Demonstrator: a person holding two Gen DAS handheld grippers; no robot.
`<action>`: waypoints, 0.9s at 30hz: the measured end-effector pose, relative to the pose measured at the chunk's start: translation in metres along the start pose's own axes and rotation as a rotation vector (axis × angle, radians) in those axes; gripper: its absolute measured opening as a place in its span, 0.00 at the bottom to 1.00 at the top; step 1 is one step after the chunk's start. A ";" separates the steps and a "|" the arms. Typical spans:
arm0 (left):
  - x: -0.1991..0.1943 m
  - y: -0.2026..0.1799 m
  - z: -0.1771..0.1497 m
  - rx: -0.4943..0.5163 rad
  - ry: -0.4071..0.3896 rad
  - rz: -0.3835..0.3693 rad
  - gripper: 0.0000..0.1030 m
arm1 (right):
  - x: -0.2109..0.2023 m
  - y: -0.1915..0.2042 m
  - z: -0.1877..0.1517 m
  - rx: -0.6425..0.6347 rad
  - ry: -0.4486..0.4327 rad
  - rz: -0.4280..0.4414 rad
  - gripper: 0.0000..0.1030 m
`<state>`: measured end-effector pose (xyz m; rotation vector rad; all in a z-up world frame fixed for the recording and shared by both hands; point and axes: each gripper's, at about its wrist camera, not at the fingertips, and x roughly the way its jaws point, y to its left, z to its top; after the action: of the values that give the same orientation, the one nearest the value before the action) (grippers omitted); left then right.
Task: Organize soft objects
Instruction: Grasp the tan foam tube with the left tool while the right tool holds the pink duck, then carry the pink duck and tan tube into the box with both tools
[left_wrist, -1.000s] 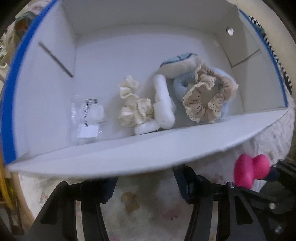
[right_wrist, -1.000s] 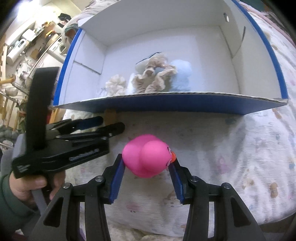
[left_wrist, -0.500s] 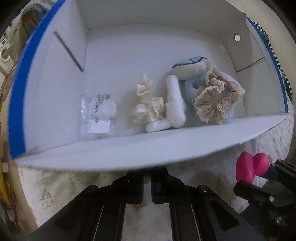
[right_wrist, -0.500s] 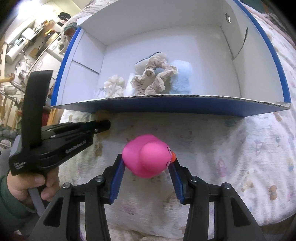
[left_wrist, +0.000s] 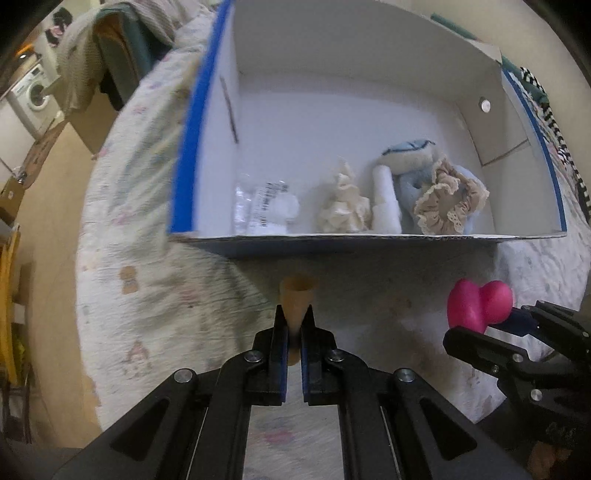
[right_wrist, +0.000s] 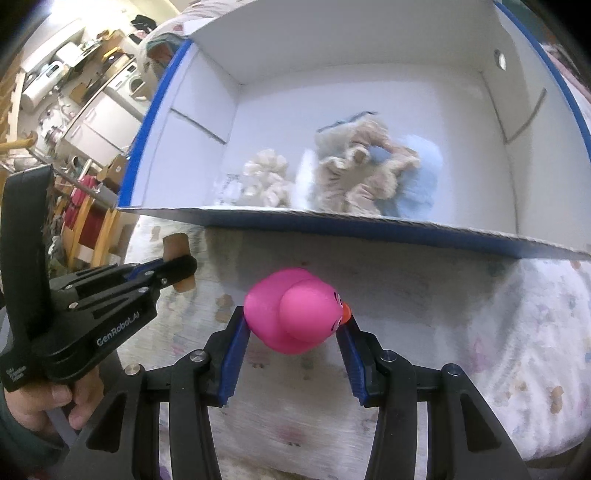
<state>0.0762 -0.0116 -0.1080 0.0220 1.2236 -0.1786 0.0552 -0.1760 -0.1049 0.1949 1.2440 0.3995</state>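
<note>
My left gripper (left_wrist: 293, 325) is shut on a small tan cone-shaped soft piece (left_wrist: 297, 301), held above the quilt just in front of the box; it also shows in the right wrist view (right_wrist: 177, 267). My right gripper (right_wrist: 293, 326) is shut on a pink rubber duck (right_wrist: 295, 310), also seen in the left wrist view (left_wrist: 478, 302). The white box with blue rim (left_wrist: 184, 155) holds a beige lace scrunchie (left_wrist: 448, 201), a cream scrunchie (left_wrist: 345, 208), a white roll (left_wrist: 384, 201), a pale blue plush (left_wrist: 408, 153) and a clear packet (left_wrist: 264, 208).
The box sits on a patterned quilt (right_wrist: 480, 332). Its front wall (right_wrist: 369, 229) stands between both grippers and the contents. Beyond the bed's left edge are a washing machine (left_wrist: 35, 96) and furniture.
My left gripper went from open to shut, drew back from the box and now holds the tan cone. The right gripper kept its hold on the duck and barely moved.
</note>
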 end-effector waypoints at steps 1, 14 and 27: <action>-0.004 0.003 -0.001 -0.004 -0.010 0.008 0.05 | -0.001 0.002 0.001 -0.005 -0.004 0.004 0.49; -0.049 0.013 -0.022 -0.056 -0.147 0.075 0.05 | -0.034 0.004 0.000 -0.003 -0.097 0.027 0.49; -0.105 -0.014 0.024 -0.053 -0.284 0.037 0.05 | -0.103 0.003 0.041 0.020 -0.295 0.080 0.49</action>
<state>0.0624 -0.0146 0.0001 -0.0258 0.9430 -0.1122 0.0663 -0.2112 0.0003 0.3101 0.9520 0.4111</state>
